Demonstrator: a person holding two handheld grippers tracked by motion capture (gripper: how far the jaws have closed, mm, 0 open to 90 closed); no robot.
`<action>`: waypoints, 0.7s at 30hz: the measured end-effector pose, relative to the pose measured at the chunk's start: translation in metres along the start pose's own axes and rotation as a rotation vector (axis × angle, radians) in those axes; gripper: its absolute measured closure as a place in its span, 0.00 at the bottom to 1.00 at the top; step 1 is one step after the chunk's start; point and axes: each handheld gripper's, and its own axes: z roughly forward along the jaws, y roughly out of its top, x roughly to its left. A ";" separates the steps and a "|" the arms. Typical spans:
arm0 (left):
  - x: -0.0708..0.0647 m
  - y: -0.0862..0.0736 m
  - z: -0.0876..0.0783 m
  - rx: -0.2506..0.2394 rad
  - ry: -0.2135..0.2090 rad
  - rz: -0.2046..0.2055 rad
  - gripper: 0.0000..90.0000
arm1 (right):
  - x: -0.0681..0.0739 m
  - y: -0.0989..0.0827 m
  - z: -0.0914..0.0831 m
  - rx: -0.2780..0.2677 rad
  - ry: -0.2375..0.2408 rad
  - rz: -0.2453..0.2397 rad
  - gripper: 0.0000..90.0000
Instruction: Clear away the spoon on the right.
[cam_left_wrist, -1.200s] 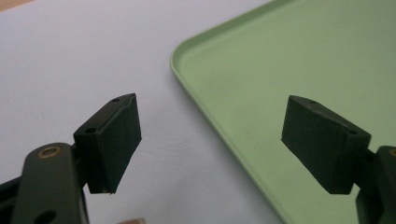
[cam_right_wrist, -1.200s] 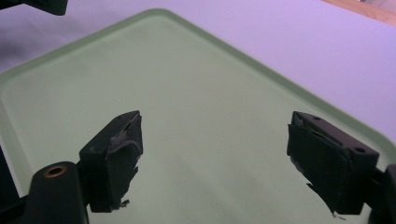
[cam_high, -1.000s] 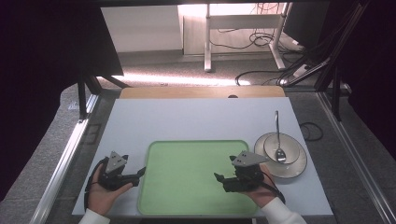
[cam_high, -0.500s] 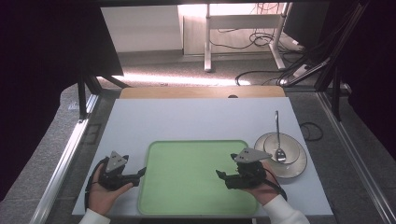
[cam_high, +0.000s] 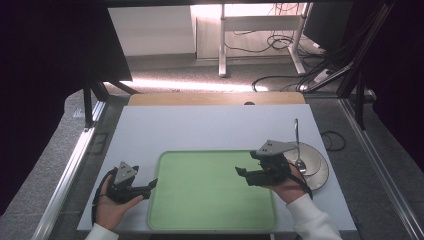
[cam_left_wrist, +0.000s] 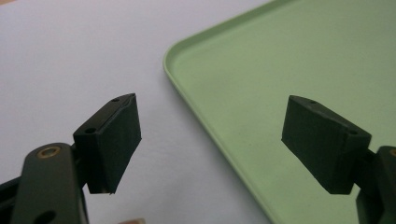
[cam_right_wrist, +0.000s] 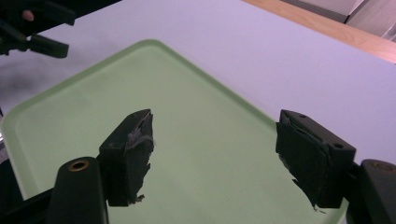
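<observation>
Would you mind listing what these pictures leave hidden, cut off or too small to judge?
- Plate, high view: its near-left part is hidden behind the right tool and hand.
- Spoon, high view: too small to tell its bowl's contents.
- Tray, left gripper view: cut off by the frame's edges.
- Left tool, right gripper view: cut off at the top-left corner.

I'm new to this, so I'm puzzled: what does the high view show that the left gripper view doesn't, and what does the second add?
High view alone: a plate with a spoon, both hands, the floor cables. Left gripper view alone: a close look at the left tongs, jaws wide apart, straddling the tray's edge. Both: the green tray and white table.
</observation>
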 end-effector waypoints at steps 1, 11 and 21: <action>0.000 0.000 0.000 -0.001 -0.001 0.001 0.22 | -0.002 0.003 0.001 0.001 -0.002 0.004 0.31; -0.002 0.000 -0.003 -0.001 0.007 0.011 0.22 | -0.024 0.007 -0.002 -0.020 -0.005 0.028 0.32; -0.002 0.000 -0.003 0.001 0.011 0.010 0.22 | -0.040 -0.002 -0.010 -0.018 -0.046 0.044 0.33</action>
